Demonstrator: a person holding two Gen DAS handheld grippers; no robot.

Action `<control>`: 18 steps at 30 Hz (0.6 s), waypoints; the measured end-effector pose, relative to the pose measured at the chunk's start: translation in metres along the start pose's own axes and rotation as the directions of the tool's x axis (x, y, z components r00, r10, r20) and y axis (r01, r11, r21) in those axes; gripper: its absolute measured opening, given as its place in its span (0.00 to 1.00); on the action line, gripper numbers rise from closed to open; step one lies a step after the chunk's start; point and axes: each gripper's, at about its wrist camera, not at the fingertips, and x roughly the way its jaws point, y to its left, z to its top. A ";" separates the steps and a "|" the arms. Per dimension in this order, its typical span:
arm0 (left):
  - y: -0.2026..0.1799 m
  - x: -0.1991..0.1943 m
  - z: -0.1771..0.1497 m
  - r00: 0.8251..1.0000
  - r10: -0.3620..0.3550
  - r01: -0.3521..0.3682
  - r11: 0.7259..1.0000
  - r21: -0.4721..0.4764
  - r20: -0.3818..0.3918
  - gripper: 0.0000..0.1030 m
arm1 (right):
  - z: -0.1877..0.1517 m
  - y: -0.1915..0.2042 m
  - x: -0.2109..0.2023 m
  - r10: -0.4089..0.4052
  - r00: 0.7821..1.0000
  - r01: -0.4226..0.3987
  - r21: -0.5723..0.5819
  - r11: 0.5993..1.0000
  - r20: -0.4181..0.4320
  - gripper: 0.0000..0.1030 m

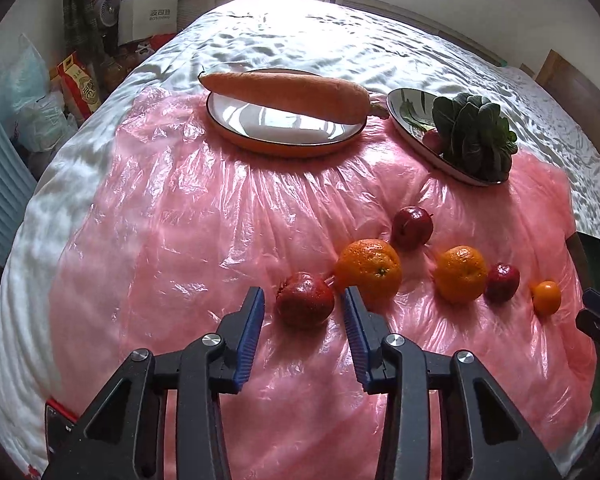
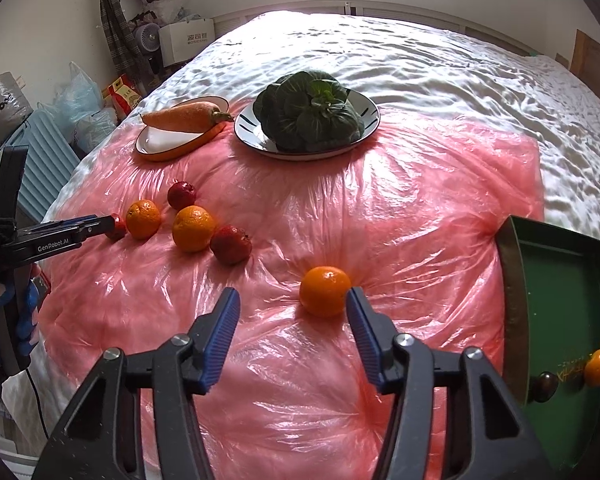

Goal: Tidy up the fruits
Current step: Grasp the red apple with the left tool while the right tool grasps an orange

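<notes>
My left gripper (image 1: 302,300) is open with a dark red fruit (image 1: 305,299) between its fingertips on the pink plastic sheet (image 1: 204,220). Past it lie two oranges (image 1: 369,267) (image 1: 461,274), two more red fruits (image 1: 412,227) (image 1: 501,282) and a small orange fruit (image 1: 546,297). My right gripper (image 2: 292,304) is open; a small orange (image 2: 325,290) lies just past its right fingertip. A green tray (image 2: 560,280) at the right holds a small orange fruit (image 2: 597,367) and a dark fruit (image 2: 544,386). The left gripper also shows in the right wrist view (image 2: 100,226), around a red fruit (image 2: 116,227).
An orange-rimmed plate (image 1: 284,136) holds a carrot (image 1: 284,94). A white plate (image 1: 416,128) holds a leafy green vegetable (image 1: 476,132). All sit on a bed with a white cover (image 1: 340,40). Bags, boxes and fans stand at the left wall (image 2: 100,80).
</notes>
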 end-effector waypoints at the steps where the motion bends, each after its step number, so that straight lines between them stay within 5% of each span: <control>1: 0.000 0.003 0.001 1.000 0.002 -0.002 1.000 0.000 -0.003 0.34 | 0.001 0.000 0.002 0.000 1.000 0.000 -0.001 1.000 -0.003 0.99; 8: -0.006 0.015 -0.004 1.000 0.016 -0.016 0.999 0.028 -0.020 0.31 | 0.005 -0.003 0.019 -0.021 0.999 0.021 0.001 1.000 -0.031 0.98; 12: -0.009 0.017 -0.006 1.000 0.019 -0.018 0.999 0.035 -0.020 0.28 | 0.006 -0.008 0.028 -0.041 0.998 0.042 0.016 0.999 -0.048 0.82; 18: -0.008 0.017 -0.007 1.000 0.012 -0.011 0.999 0.036 -0.019 0.28 | 0.005 -0.013 0.040 -0.060 0.996 0.062 0.025 0.998 -0.074 0.73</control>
